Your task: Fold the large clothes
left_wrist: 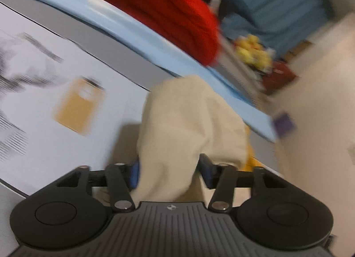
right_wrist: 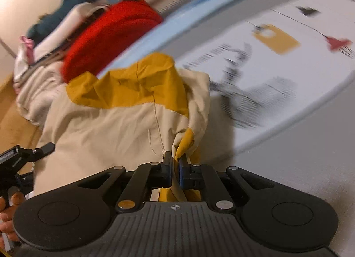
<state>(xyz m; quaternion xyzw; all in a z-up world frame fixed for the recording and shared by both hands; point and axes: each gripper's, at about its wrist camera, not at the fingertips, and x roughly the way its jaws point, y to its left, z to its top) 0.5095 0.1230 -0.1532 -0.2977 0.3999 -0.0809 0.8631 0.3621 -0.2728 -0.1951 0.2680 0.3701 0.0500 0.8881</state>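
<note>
A cream garment (right_wrist: 106, 128) with a mustard-yellow panel (right_wrist: 133, 88) hangs bunched over the near edge of the white printed surface (right_wrist: 277, 75). My right gripper (right_wrist: 176, 168) is shut on a thin cream and yellow fold of it. In the left wrist view a thick cream bunch of the same garment (left_wrist: 188, 119) fills the wide gap of my left gripper (left_wrist: 168, 171), and both blue pads touch it. The left gripper's black frame (right_wrist: 22, 157) and a hand (right_wrist: 11, 208) also show at the left edge of the right wrist view. Both views are motion-blurred.
A folded red garment (left_wrist: 168, 10) lies on a pile of other clothes beyond a light-blue border (left_wrist: 111, 17). An orange rectangle (left_wrist: 77, 106) is printed on the white surface. Yellow toys (left_wrist: 253, 50) and a dark red object (left_wrist: 279, 75) sit on the pale floor (left_wrist: 321, 101).
</note>
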